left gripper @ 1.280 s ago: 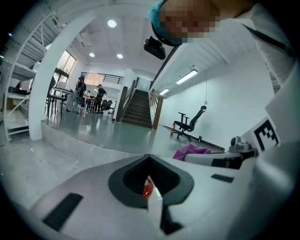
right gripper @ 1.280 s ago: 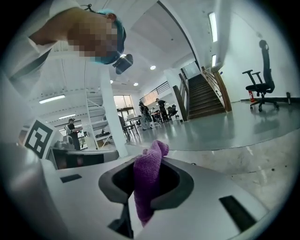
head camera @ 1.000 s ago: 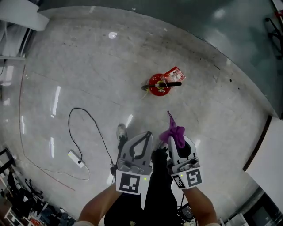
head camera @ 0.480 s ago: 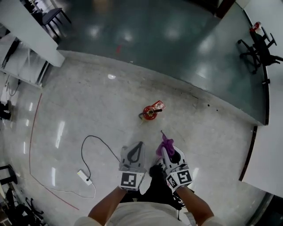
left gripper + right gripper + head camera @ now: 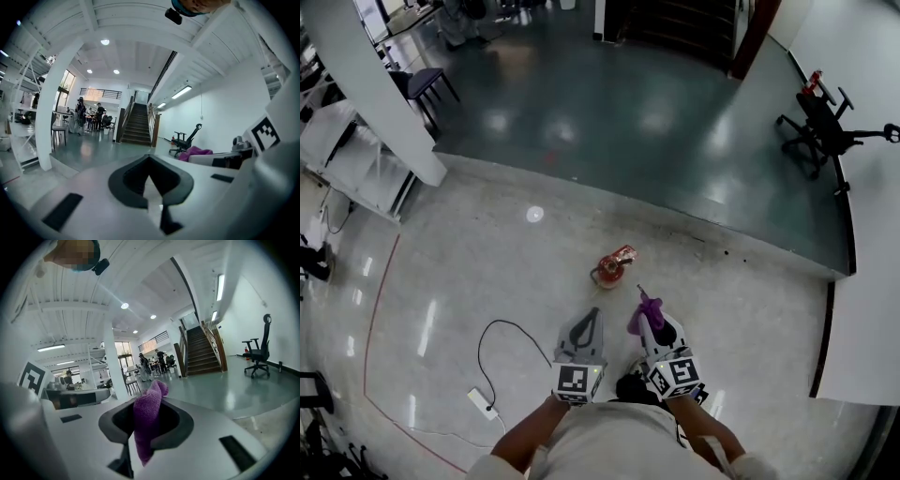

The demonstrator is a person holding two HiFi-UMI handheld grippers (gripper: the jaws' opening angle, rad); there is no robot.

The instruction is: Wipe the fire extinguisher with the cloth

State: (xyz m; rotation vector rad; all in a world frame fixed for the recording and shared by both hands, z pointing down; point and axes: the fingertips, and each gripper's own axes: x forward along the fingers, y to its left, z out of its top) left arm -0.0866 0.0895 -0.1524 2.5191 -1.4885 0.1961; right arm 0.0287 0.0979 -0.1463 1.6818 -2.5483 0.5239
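Two forearms reach forward from the near edge, side by side, each holding a gripper that points away over the floor (image 5: 469,272). The left gripper (image 5: 591,321) has its jaws together on nothing. The right gripper (image 5: 658,330) is clamped on the purple cloth (image 5: 643,314), which sticks out past its tips. The red extinguisher (image 5: 612,267) sits on the floor just beyond, apart from both.
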